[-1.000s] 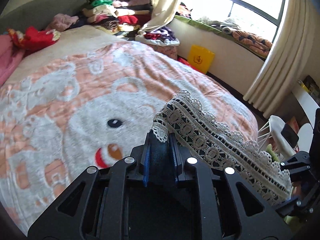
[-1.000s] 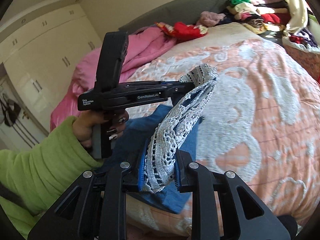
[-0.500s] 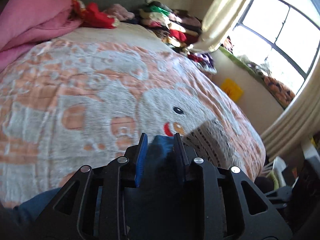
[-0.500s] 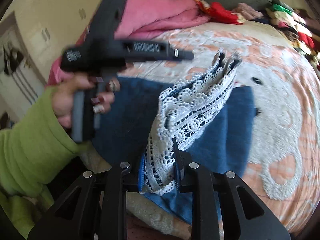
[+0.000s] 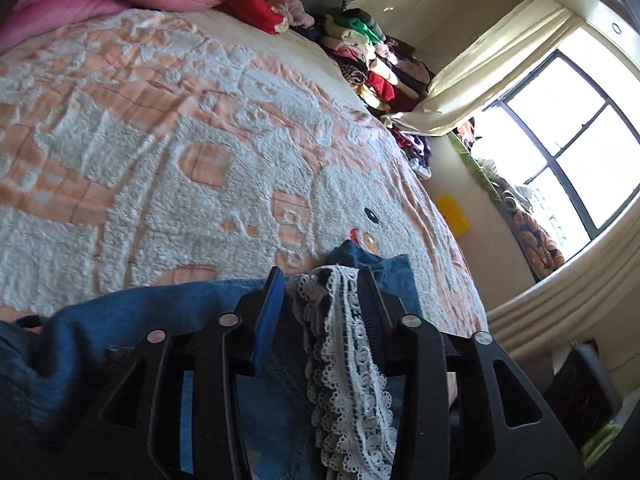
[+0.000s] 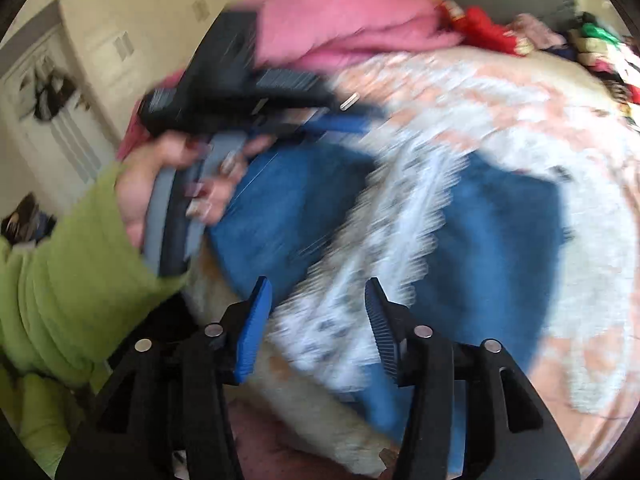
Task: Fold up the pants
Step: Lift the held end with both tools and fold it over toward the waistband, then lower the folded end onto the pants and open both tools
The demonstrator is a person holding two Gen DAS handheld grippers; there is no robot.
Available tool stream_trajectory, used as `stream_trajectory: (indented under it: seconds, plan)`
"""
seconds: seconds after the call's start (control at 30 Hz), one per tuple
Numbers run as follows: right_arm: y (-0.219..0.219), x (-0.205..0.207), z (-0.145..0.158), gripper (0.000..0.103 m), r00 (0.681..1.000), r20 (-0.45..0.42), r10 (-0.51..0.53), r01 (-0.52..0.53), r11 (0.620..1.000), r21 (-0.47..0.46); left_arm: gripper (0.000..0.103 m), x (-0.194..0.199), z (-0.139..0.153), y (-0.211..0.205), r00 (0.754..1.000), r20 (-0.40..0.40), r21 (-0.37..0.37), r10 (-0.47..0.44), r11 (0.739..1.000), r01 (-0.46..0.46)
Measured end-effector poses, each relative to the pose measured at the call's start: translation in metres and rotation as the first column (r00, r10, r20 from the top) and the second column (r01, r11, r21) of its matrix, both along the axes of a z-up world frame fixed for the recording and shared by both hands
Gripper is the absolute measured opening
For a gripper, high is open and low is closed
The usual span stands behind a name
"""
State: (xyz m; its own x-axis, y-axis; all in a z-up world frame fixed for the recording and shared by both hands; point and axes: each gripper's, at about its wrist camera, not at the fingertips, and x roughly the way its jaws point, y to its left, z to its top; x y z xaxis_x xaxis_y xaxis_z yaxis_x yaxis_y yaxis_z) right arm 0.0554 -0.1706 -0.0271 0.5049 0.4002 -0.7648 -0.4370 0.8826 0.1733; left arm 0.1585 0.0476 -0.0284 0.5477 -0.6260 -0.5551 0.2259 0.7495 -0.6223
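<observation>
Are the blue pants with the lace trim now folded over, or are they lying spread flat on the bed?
Folded: the pants lie doubled on the bed, lace trim across.
</observation>
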Motion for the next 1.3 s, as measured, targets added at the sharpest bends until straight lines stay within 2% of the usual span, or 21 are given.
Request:
stream_trajectory:
  seconds: [0.17, 0.23, 0.3, 0.33, 0.4, 0.5, 0.53, 0.57, 0.6, 0.7, 0.77, 0.9, 1.0, 1.03, 1.07, 1.17, 1.23, 1.3]
  plan:
    - [-0.069, 0.036, 0.015, 0.048, 0.976, 0.025, -0.214, 0.214, 0.977, 0.0, 0.042, 0.009, -0.016, -0.012, 0.997, -0.072, 0.026, -0.015, 1.0, 0.017]
    - [-0.09, 0.053, 0.013, 0.048, 0.959, 0.01, -0.285, 0.285, 0.958, -0.028, 0.046, 0.013, -0.022, -0.016, 0.995, -0.101, 0.037, -0.016, 0.999, 0.02]
    - [-0.116, 0.07, 0.008, 0.048, 0.938, -0.028, -0.346, 0.346, 0.938, -0.026, 0.045, 0.016, -0.024, -0.022, 0.994, -0.112, 0.06, -0.009, 0.998, 0.016]
    - [-0.123, 0.077, 0.004, 0.048, 0.929, -0.048, -0.366, 0.365, 0.931, -0.02, 0.037, 0.016, -0.024, -0.025, 0.993, -0.117, 0.066, -0.011, 0.998, 0.019]
    - [-0.138, 0.096, -0.008, 0.048, 0.914, -0.104, -0.393, 0.397, 0.917, 0.023, 0.011, 0.018, -0.024, -0.031, 0.992, -0.124, 0.087, -0.011, 0.996, 0.022]
    - [-0.145, 0.117, -0.023, 0.049, 0.905, -0.161, -0.395, 0.41, 0.909, 0.077, 0.011, 0.017, -0.016, -0.035, 0.994, -0.108, 0.115, -0.005, 0.993, 0.018]
    - [-0.149, 0.125, -0.027, 0.042, 0.907, -0.192, -0.375, 0.399, 0.911, 0.106, 0.011, 0.017, -0.013, -0.036, 0.995, -0.098, 0.117, -0.008, 0.993, 0.02]
    - [-0.146, 0.13, -0.031, 0.029, 0.91, -0.206, -0.36, 0.388, 0.914, 0.121, 0.011, 0.017, -0.007, -0.036, 0.997, -0.081, 0.12, -0.012, 0.992, 0.022]
    - [-0.148, 0.133, -0.032, 0.013, 0.916, -0.208, -0.342, 0.373, 0.918, 0.134, 0.011, 0.016, -0.002, -0.037, 0.998, -0.067, 0.123, -0.016, 0.992, 0.024]
    - [-0.149, 0.125, -0.023, 0.012, 0.925, -0.159, -0.346, 0.368, 0.918, 0.146, 0.011, 0.018, 0.002, -0.038, 0.999, -0.034, 0.15, -0.026, 0.988, 0.031]
    - [-0.148, 0.124, -0.024, 0.012, 0.919, -0.137, -0.371, 0.386, 0.915, 0.114, 0.011, 0.022, -0.004, -0.039, 0.999, -0.043, 0.175, -0.014, 0.984, 0.021]
    - [-0.137, 0.131, -0.037, 0.013, 0.918, -0.103, -0.383, 0.386, 0.922, 0.017, 0.016, 0.027, -0.019, -0.04, 0.998, -0.062, 0.218, 0.006, 0.976, 0.008]
    - [-0.133, 0.129, -0.032, 0.027, 0.921, -0.057, -0.386, 0.385, 0.922, -0.037, 0.025, 0.025, -0.016, -0.038, 0.999, -0.052, 0.242, 0.015, 0.97, -0.002]
    - [-0.133, 0.128, -0.03, 0.028, 0.92, -0.042, -0.39, 0.388, 0.921, -0.045, 0.026, 0.024, -0.014, -0.037, 0.999, -0.048, 0.241, 0.017, 0.97, -0.005]
    - [-0.134, 0.124, -0.025, 0.029, 0.919, -0.027, -0.394, 0.393, 0.919, -0.045, 0.027, 0.021, -0.01, -0.034, 0.999, -0.042, 0.239, 0.023, 0.971, -0.012]
    - [-0.137, 0.108, -0.01, 0.04, 0.913, 0.017, -0.407, 0.407, 0.913, -0.039, 0.028, 0.011, 0.004, -0.027, 0.999, -0.017, 0.243, 0.04, 0.969, -0.035]
    - [-0.137, 0.091, 0.001, 0.048, 0.919, 0.034, -0.393, 0.394, 0.919, -0.02, 0.033, 0.002, 0.014, -0.022, 0.999, -0.001, 0.239, 0.048, 0.97, -0.046]
    - [-0.134, 0.074, 0.009, 0.051, 0.925, 0.052, -0.376, 0.377, 0.926, -0.01, 0.037, -0.01, 0.024, -0.018, 0.998, 0.014, 0.248, 0.058, 0.967, -0.06]
